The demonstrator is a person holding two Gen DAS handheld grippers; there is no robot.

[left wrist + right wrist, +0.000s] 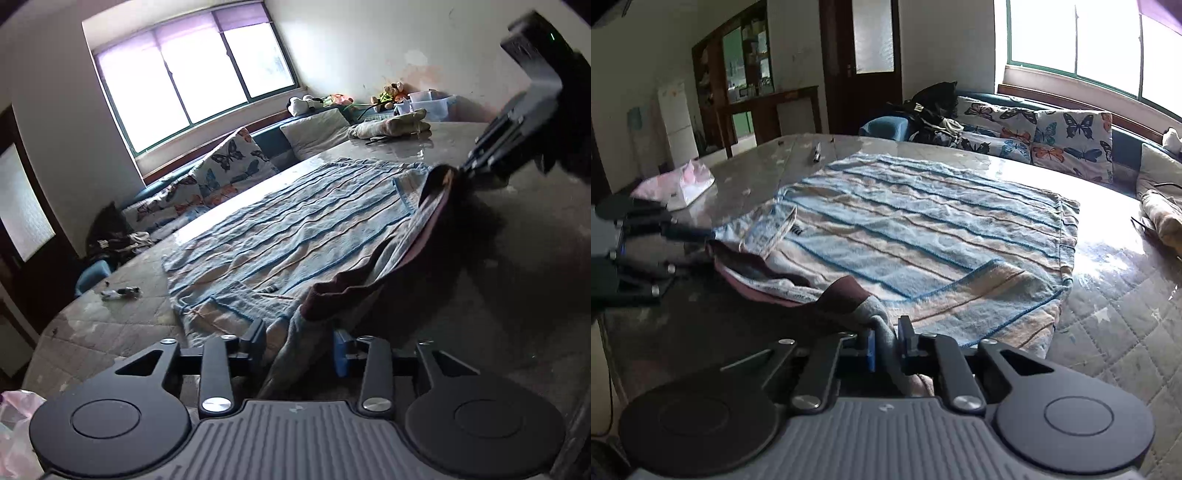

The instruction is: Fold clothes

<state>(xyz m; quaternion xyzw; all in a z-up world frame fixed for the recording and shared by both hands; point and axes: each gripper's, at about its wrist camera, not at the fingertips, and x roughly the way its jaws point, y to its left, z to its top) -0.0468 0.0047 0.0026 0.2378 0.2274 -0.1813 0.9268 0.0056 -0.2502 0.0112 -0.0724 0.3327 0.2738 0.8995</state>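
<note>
A blue and beige striped garment (288, 236) with a dark maroon hem lies spread on the glossy table (110, 325); it also shows in the right wrist view (923, 236). My left gripper (301, 343) is shut on the garment's near edge, cloth bunched between its fingers. My right gripper (886, 343) is shut on the other near corner of the garment. In the left wrist view the right gripper (461, 171) pinches the maroon hem at upper right. In the right wrist view the left gripper (709, 236) holds the hem at left. The near edge is lifted off the table.
A butterfly-print sofa (214, 173) runs under the window beyond the table. Folded cloth (388, 127) and plastic tubs (432, 103) sit at the far table end. A pink tissue pack (683, 184) and a small dark object (817, 151) lie on the table.
</note>
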